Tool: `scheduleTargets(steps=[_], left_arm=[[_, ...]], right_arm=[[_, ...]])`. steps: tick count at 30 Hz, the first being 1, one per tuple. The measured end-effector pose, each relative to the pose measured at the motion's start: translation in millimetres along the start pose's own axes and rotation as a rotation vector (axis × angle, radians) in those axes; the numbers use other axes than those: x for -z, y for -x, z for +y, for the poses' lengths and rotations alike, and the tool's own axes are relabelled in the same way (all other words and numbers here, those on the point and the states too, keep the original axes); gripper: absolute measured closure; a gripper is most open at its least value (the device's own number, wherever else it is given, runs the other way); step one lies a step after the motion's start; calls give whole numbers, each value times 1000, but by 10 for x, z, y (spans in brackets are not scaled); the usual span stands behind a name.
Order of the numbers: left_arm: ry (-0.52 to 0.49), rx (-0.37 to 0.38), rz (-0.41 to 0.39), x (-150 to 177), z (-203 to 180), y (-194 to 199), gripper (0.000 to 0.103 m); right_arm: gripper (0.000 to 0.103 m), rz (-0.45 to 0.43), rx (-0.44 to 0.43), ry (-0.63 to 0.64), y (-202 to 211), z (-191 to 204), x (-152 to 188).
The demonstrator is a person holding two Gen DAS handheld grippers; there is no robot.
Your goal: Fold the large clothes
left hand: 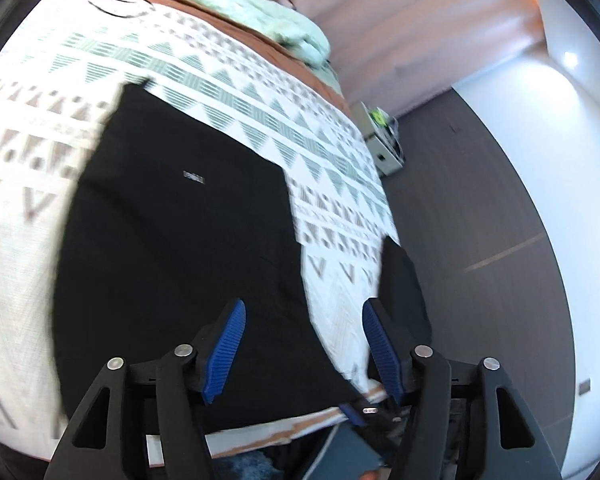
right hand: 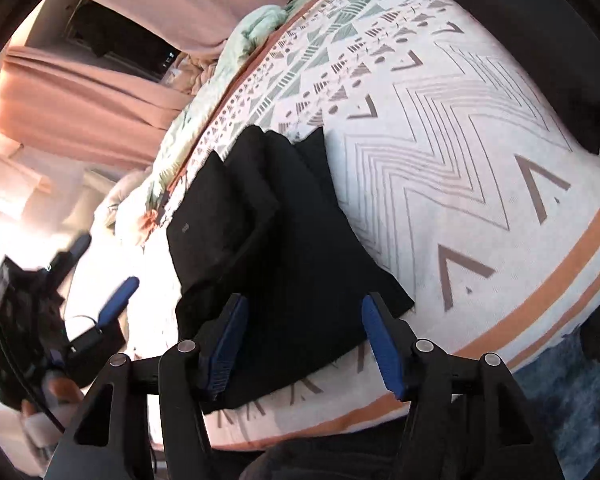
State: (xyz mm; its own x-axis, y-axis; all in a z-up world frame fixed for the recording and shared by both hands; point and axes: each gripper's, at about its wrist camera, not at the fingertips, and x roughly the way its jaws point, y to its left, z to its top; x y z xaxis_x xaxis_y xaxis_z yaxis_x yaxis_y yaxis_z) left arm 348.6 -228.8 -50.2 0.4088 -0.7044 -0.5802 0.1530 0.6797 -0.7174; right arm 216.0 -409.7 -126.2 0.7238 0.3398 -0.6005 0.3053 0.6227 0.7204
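- Left tool (left hand: 304,344): jaws apart, nothing between the blue pads (left hand: 228,348). It hangs above the near edge of the bed (left hand: 340,288) and points down and forward at it.
- Right tool (right hand: 302,344): jaws likewise apart and empty, poised over the near hem of the dark cloth, not touching it so far as can be told.
- Black garment (left hand: 172,232): lies flat on the patterned bedspread (right hand: 460,168), near the foot edge of the bed. Seen from the right wrist, it appears already doubled, with a thicker folded layer on the far-left part and a thinner flap reaching toward the near edge.
- Key relation: the garment lies directly ahead of and below both tools, its long axis running from the near edge toward the head of the bed. The right tool sits squarely over its near end. The left tool is just beside the near right corner of the large dark panel.
- A second dark piece (left hand: 404,280) rests at the bed's side edge in the left wrist view, apart from the main panel; whether it belongs to the same garment cannot be told.
- Beyond: a crumpled pale green blanket (left hand: 292,28) at the head end, pink curtains (left hand: 400,20) behind it.
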Motion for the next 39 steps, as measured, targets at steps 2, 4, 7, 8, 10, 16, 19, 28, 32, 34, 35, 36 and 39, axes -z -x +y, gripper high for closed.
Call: scheduleTargets(steps=[2,4,7,8,10,16,19,28,32,34,35,36,39], left_arm=[[16,-32,-23,-20,139,144,38],[34,-69,-42,-28,275,277,38],[66,-107,-61,-34,504,445,38],[76,-120,-67,-23,582,500,38],[92,-144,-74,-3,694,573,38],[137,-187,-58,82,1015,641,38],[136,-205,-32,149,1069,609,38],[100,-258,4,208,1071,344,38],[83,-249,38,256,1017,184,38],[62,-261,50,290,981,121,38],[53,-268,55,309,970,91,38],[49,-271,60,322,964,61,38],[41,-268,89,391,961,-37,38]], right_arm=[[31,-21,-29,12,9,106,-23],[22,-49,-46,25,-5,196,-53],[21,-75,-71,36,47,290,-57],[21,-80,-75,36,100,295,-31],[21,-106,-103,26,126,331,-19],[7,-115,-127,89,182,521,70],[8,-42,-83,115,-21,551,106],[93,-35,-82,153,-21,346,51],[94,-34,-81,124,13,167,44],[95,-31,-73,97,-4,20,52],[95,-28,-71,79,-15,-51,56],[95,-25,-70,61,-29,-126,59],[96,-21,-59,20,-98,-341,80]])
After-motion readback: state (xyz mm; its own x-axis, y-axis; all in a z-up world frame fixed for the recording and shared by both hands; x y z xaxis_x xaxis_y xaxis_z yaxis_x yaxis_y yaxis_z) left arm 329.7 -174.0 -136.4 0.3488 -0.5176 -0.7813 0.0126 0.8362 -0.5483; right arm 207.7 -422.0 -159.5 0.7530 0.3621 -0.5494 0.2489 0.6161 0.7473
